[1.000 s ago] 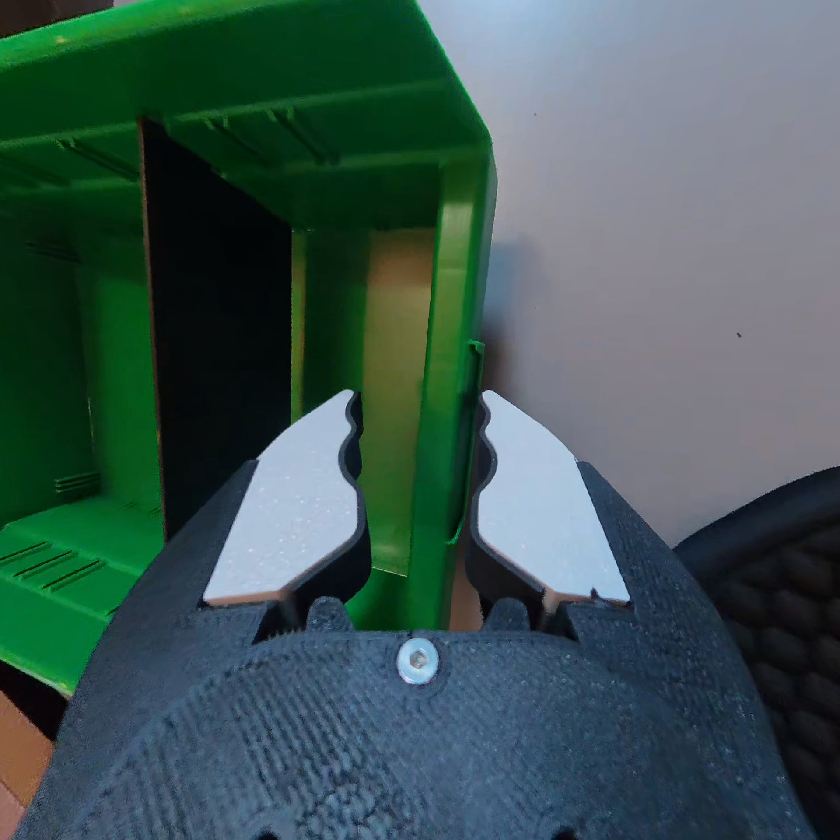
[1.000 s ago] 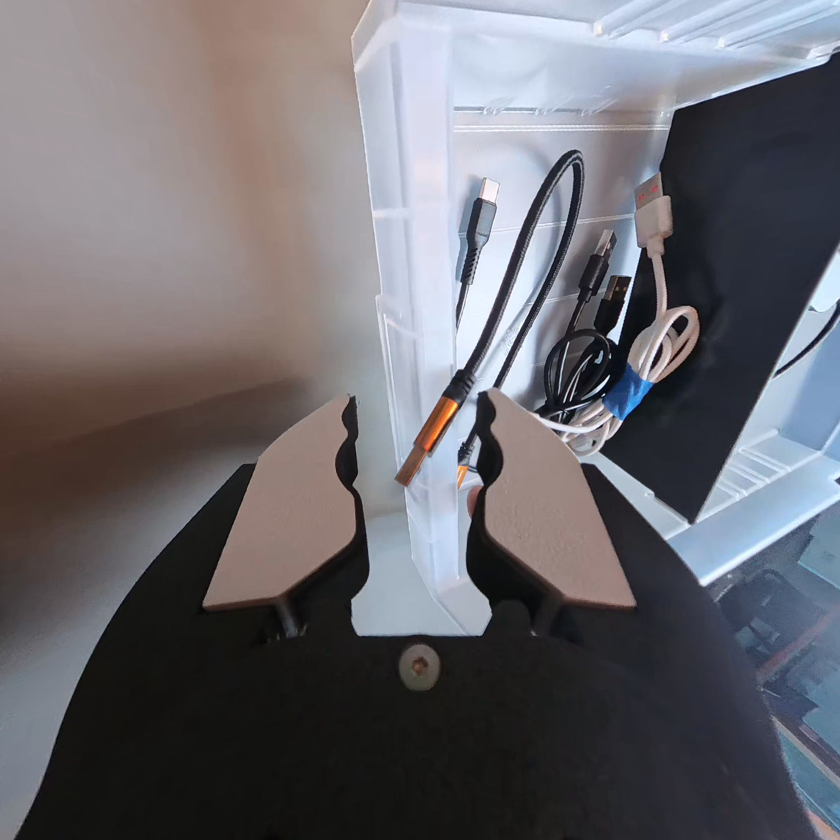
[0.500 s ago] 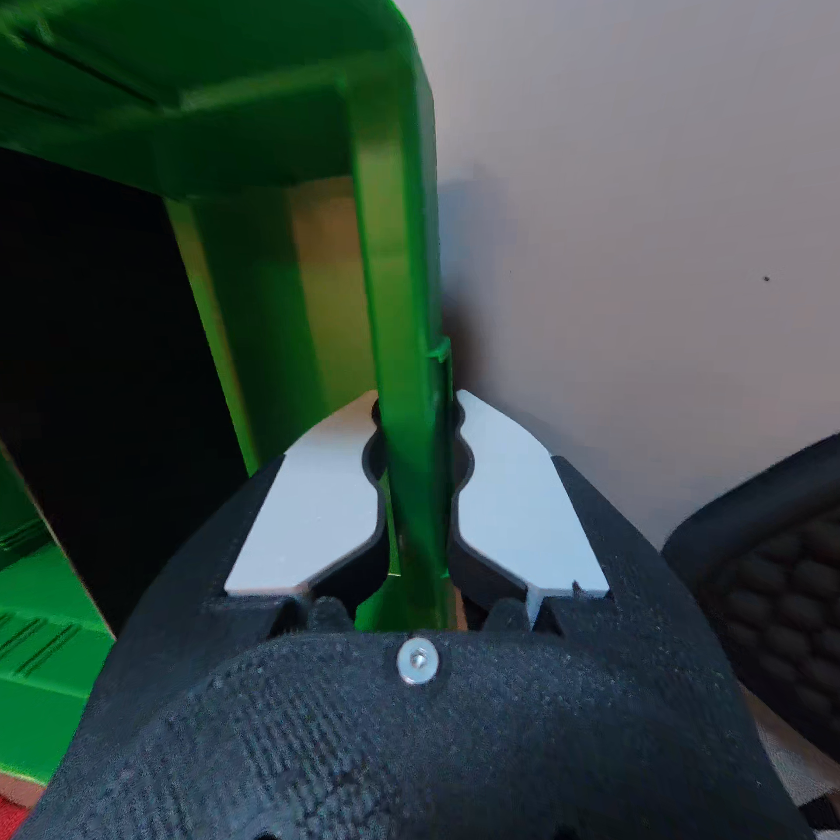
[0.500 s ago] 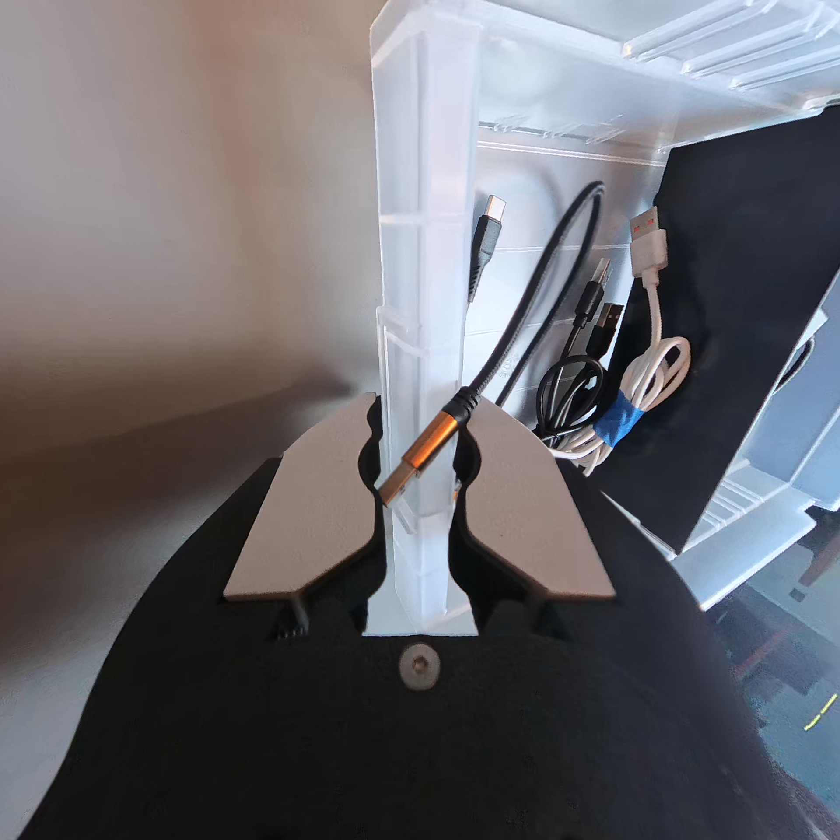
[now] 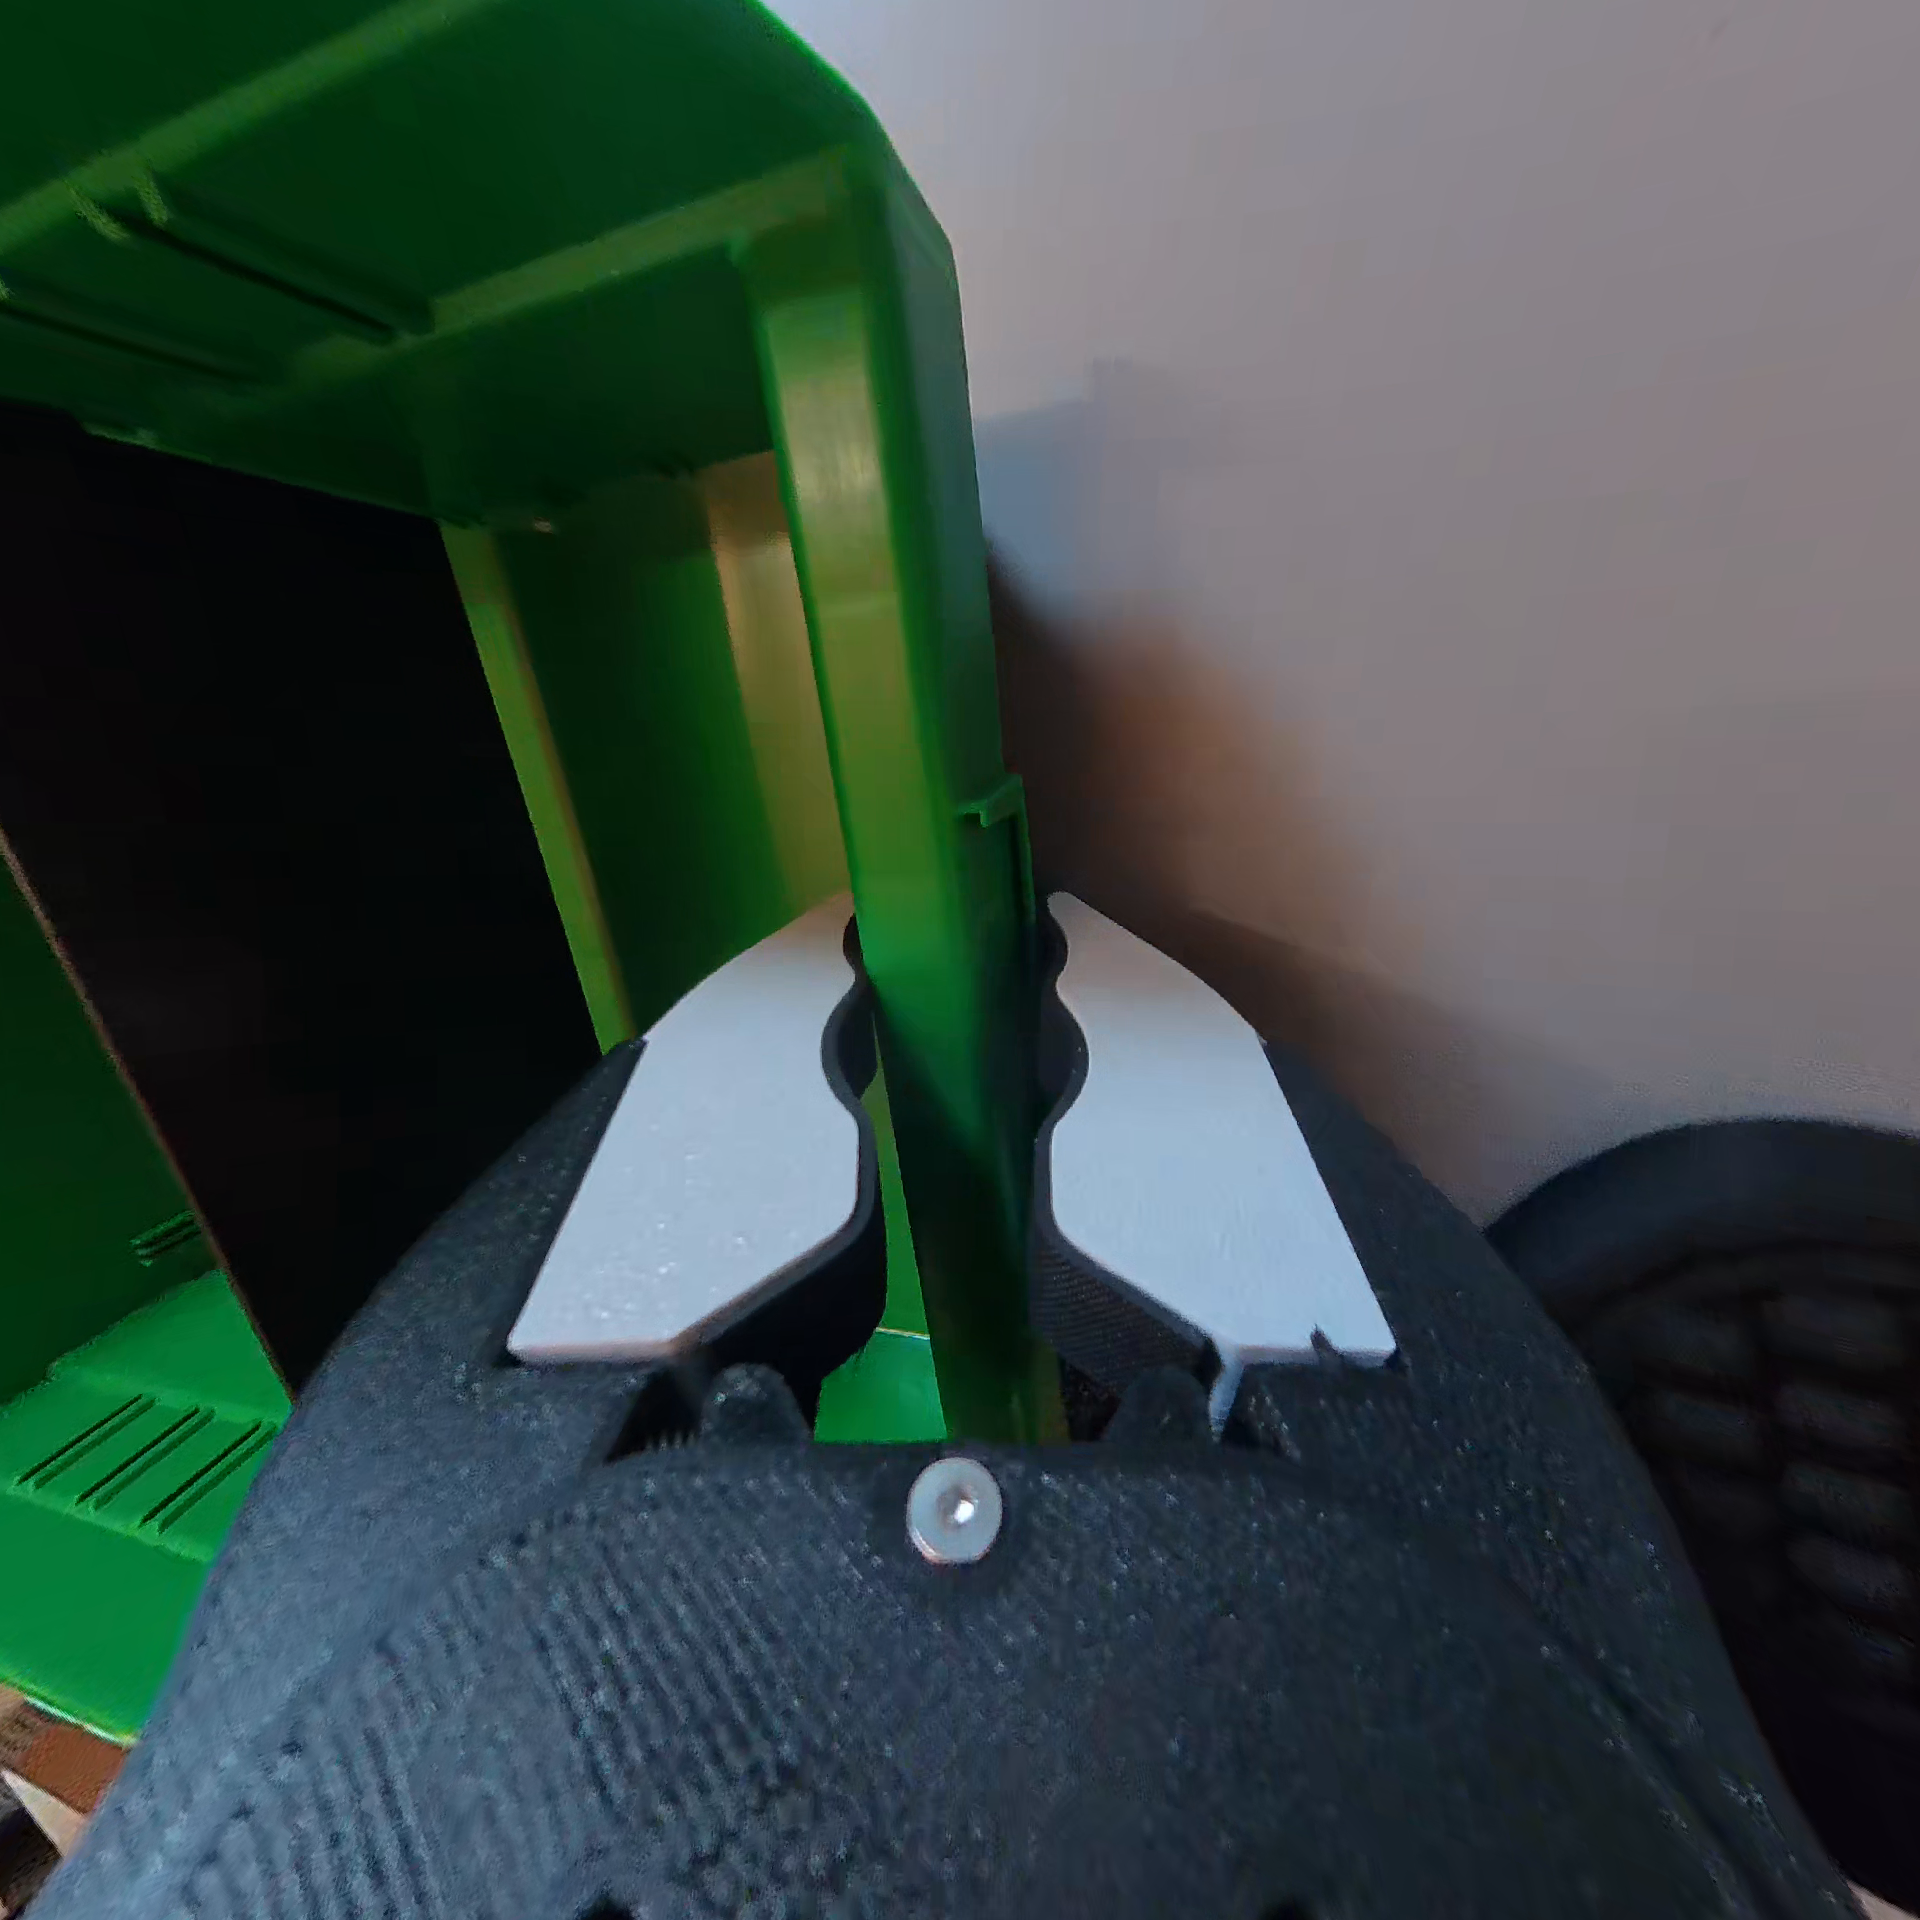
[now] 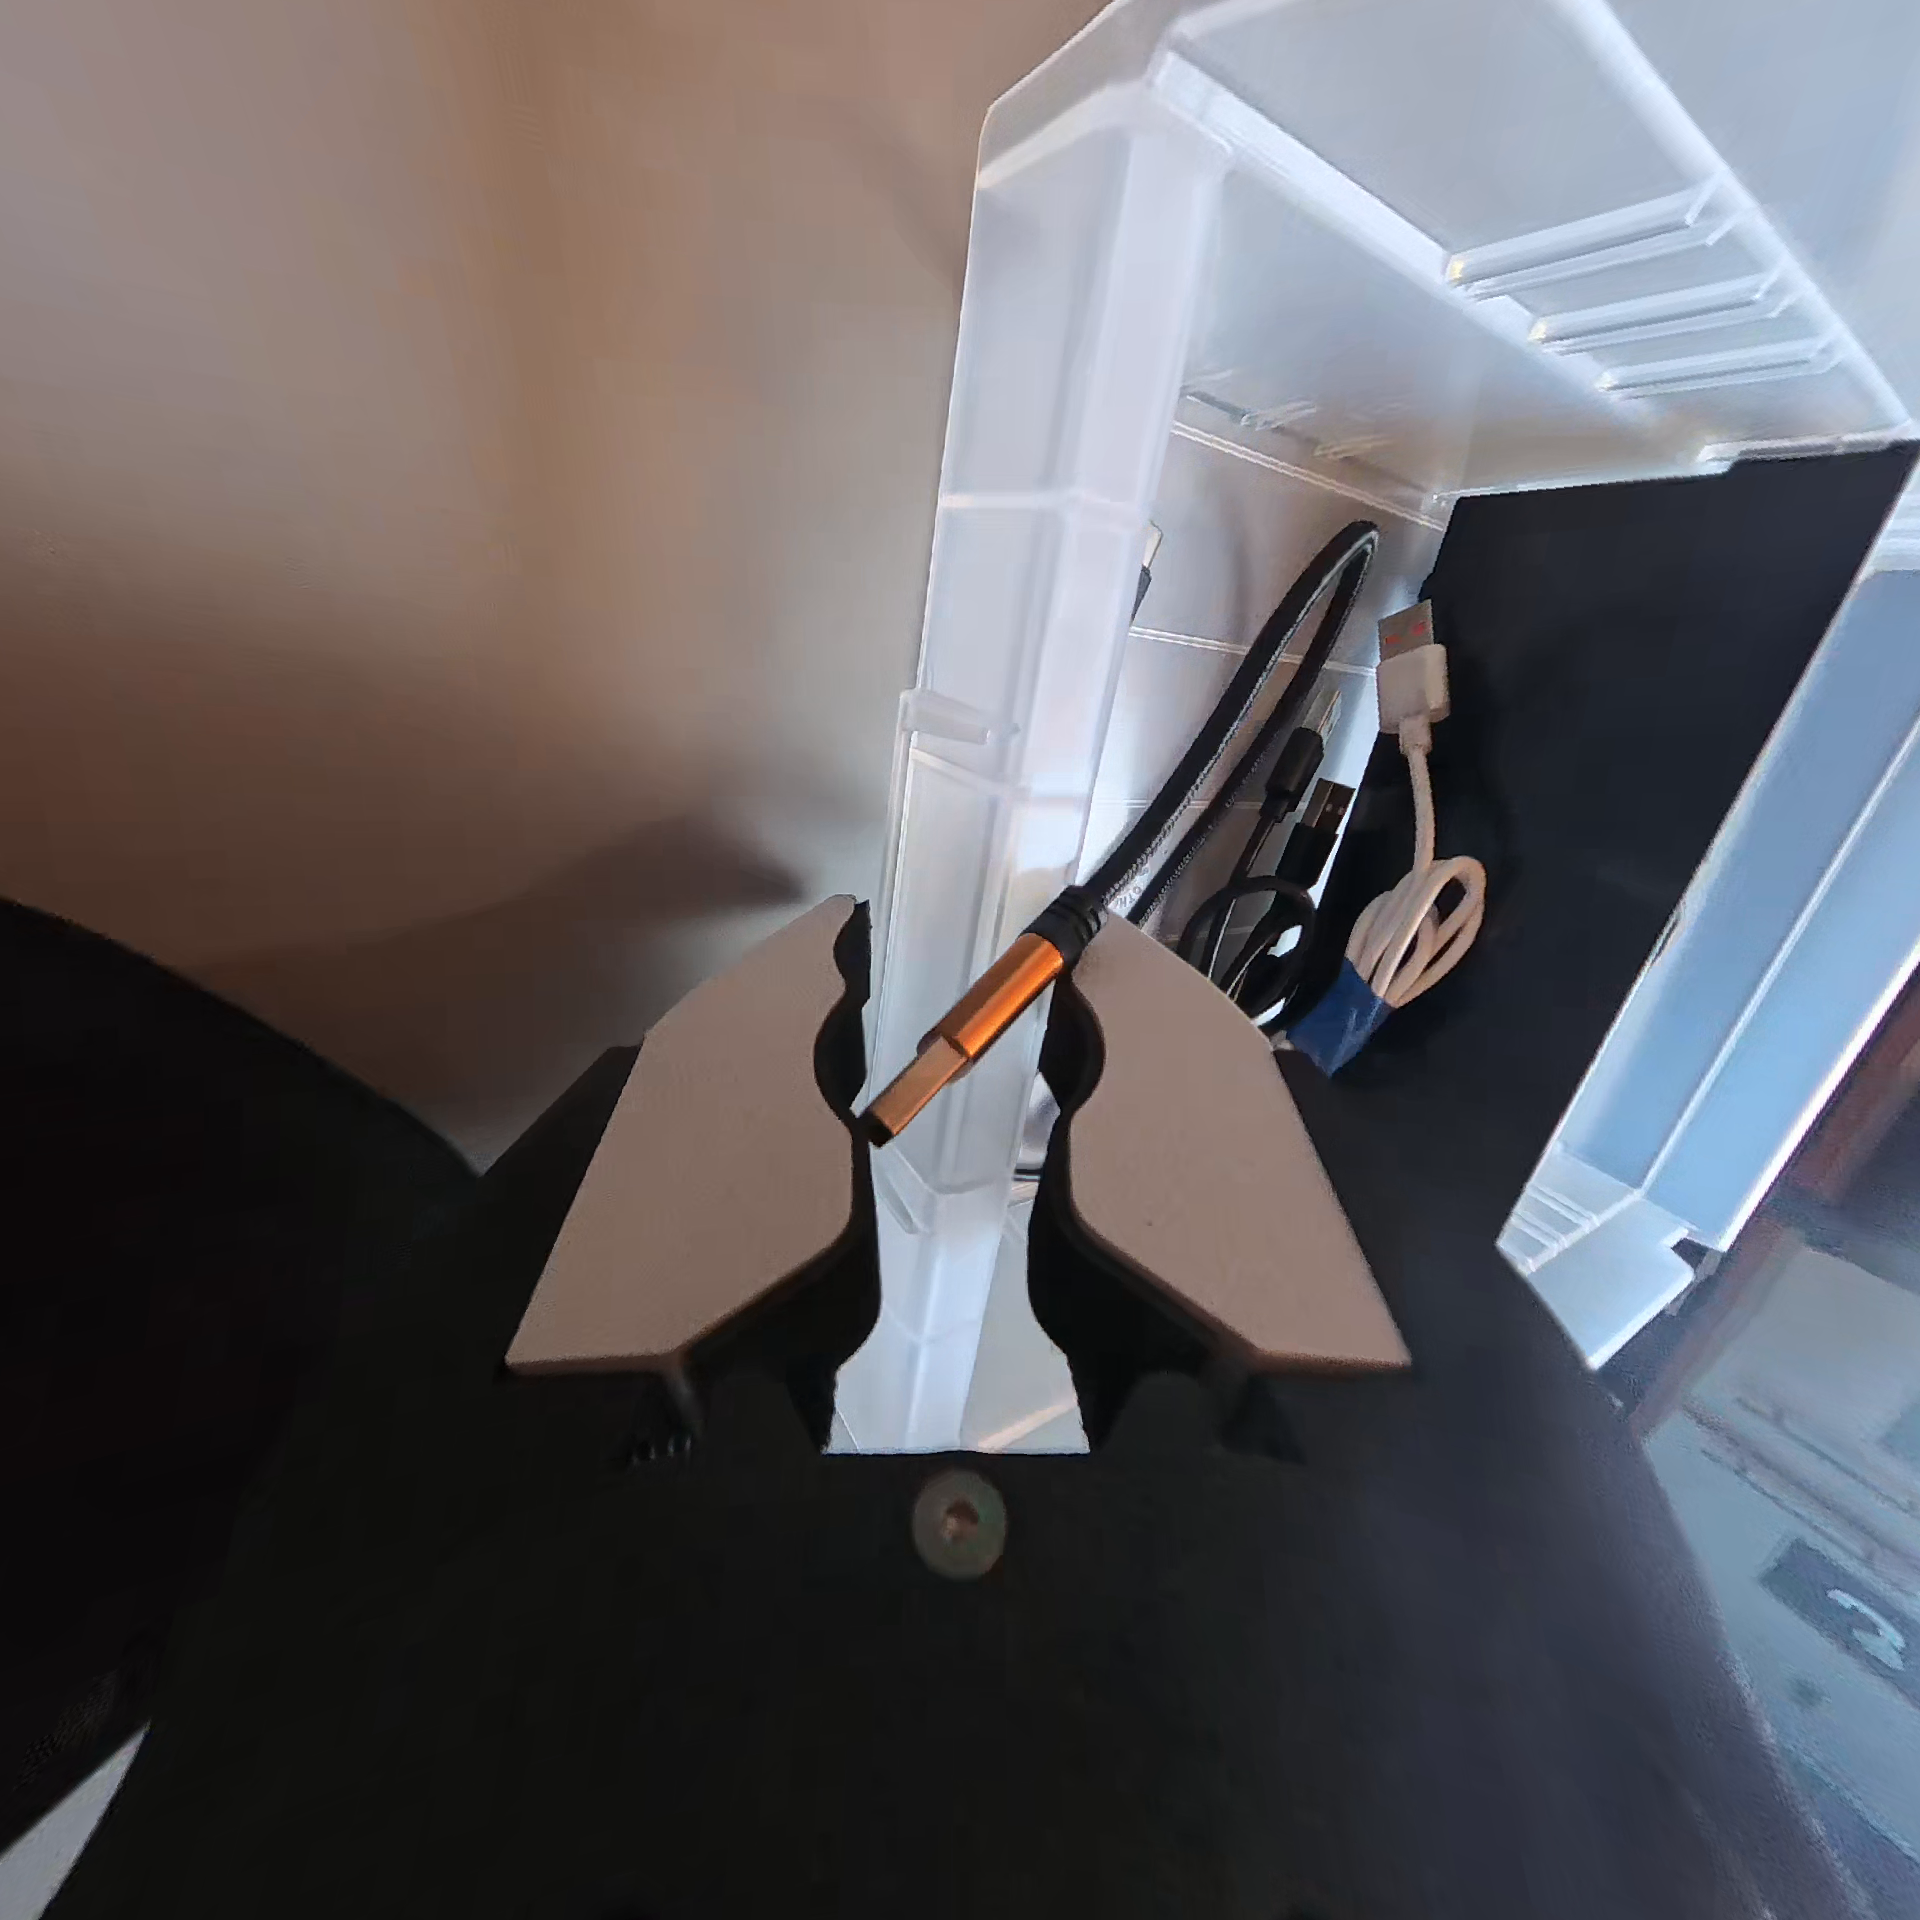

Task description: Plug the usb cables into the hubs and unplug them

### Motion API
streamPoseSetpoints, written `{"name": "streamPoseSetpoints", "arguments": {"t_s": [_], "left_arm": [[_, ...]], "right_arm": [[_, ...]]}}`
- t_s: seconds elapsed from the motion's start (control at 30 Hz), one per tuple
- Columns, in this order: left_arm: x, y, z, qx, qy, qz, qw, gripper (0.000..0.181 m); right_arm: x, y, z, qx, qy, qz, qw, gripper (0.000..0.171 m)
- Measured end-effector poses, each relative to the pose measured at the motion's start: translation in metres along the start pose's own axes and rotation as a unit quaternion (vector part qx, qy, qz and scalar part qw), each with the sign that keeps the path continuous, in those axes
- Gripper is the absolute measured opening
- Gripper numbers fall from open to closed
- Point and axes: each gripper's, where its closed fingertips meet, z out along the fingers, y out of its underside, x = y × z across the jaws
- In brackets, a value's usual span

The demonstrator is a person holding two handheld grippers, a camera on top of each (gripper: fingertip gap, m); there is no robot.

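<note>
Orange-shelled USB plug pointing lower-left

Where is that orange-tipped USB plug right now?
In the right wrist view, the orange USB plug lies slantwise between the right gripper jaws, across the clear bin wall they straddle; its black braided cable loops back into the bin.
</note>
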Motion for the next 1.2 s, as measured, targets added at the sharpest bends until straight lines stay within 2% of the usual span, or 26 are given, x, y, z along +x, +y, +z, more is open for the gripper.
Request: {"name": "streamPoseSetpoints", "arguments": {"t_s": [0.17,0.37,0.47,0.53,0.63,0.73,0.8,0.87,0.93,1.03,1.13,1.17,1.2], "left_arm": [[-0.001,-0.044,0.009,0.025,0.000,0.045,0.999,0.028],[-0.029,-0.092,0.019,0.084,-0.048,0.074,0.993,0.029],[-0.040,-0.109,0.001,0.149,-0.086,0.044,0.984,0.032],[-0.041,-0.122,-0.023,0.218,-0.106,0.007,0.970,0.030],[-0.027,-0.139,-0.048,0.302,-0.087,-0.077,0.946,0.031],[-0.003,-0.161,-0.054,0.366,-0.031,-0.169,0.914,0.034],[0.002,-0.171,-0.049,0.387,-0.030,-0.212,0.897,0.039],[-0.001,-0.177,-0.044,0.399,-0.033,-0.258,0.879,0.040],[-0.007,-0.187,-0.042,0.412,-0.022,-0.309,0.857,0.041],[-0.017,-0.202,-0.033,0.419,-0.021,-0.347,0.839,0.043],[-0.027,-0.216,-0.025,0.425,-0.048,-0.361,0.829,0.044],[-0.031,-0.219,-0.023,0.428,-0.059,-0.359,0.827,0.037],[-0.035,-0.222,-0.020,0.429,-0.076,-0.357,0.826,0.030]], "right_arm": [[-0.018,-0.038,-0.008,0.039,-0.004,-0.029,0.999,0.032],[-0.005,-0.069,-0.002,0.063,0.027,-0.043,0.997,0.036],[0.002,-0.074,-0.013,0.083,0.064,-0.009,0.994,0.041],[0.005,-0.082,-0.040,0.151,0.076,0.056,0.984,0.041],[0.019,-0.071,-0.085,0.245,0.118,0.196,0.942,0.040],[0.037,-0.026,-0.121,0.291,0.200,0.348,0.869,0.040],[0.036,0.007,-0.128,0.300,0.216,0.435,0.821,0.045],[0.033,0.027,-0.124,0.305,0.210,0.498,0.784,0.051],[0.032,0.034,-0.107,0.298,0.192,0.529,0.771,0.052],[0.036,0.033,-0.072,0.256,0.145,0.547,0.784,0.052],[0.043,0.032,-0.046,0.222,0.116,0.554,0.794,0.043],[0.043,0.030,-0.042,0.223,0.105,0.557,0.793,0.031],[0.046,0.032,-0.040,0.218,0.116,0.558,0.792,0.029]]}}
